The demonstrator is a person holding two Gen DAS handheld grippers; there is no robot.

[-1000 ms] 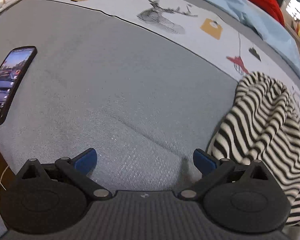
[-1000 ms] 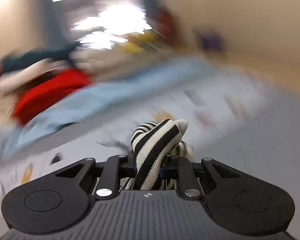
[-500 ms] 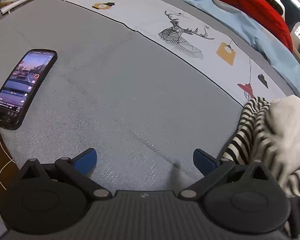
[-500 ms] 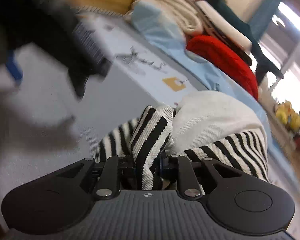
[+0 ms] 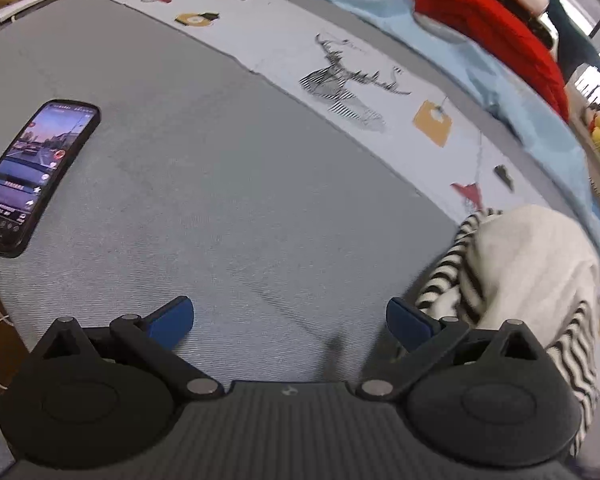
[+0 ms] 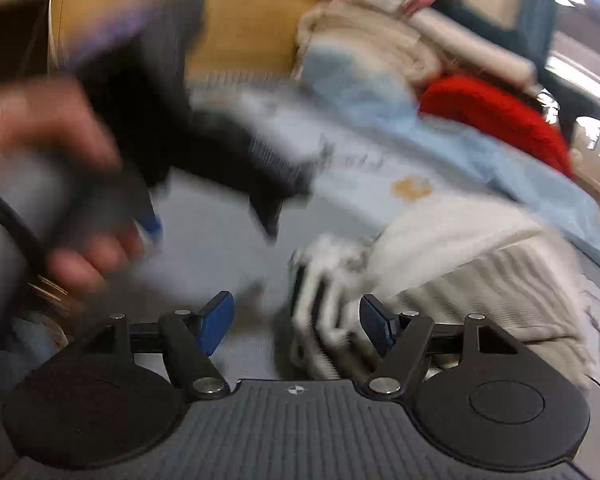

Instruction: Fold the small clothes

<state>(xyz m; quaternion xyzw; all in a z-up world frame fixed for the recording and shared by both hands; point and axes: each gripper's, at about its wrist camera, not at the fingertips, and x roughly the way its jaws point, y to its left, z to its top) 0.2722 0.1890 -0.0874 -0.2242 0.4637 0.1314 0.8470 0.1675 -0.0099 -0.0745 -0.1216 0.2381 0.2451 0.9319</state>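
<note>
Grey bed cover (image 5: 228, 184) bare for folding | striped garment (image 6: 328, 320) bunched at its right | my right tool (image 6: 296, 320) just spread, releasing it | my left tool (image 5: 288, 320) spread, empty, waiting.

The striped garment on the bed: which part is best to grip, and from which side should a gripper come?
Probably the loose striped fold between the right gripper pads. Its jaws have just been opening, and the cloth lies free between them. This fold stands up as a narrow ridge, so pads can close on both sides of it, coming low from the near edge. The rest of the striped garment is a rounded heap with little to pinch.
</note>
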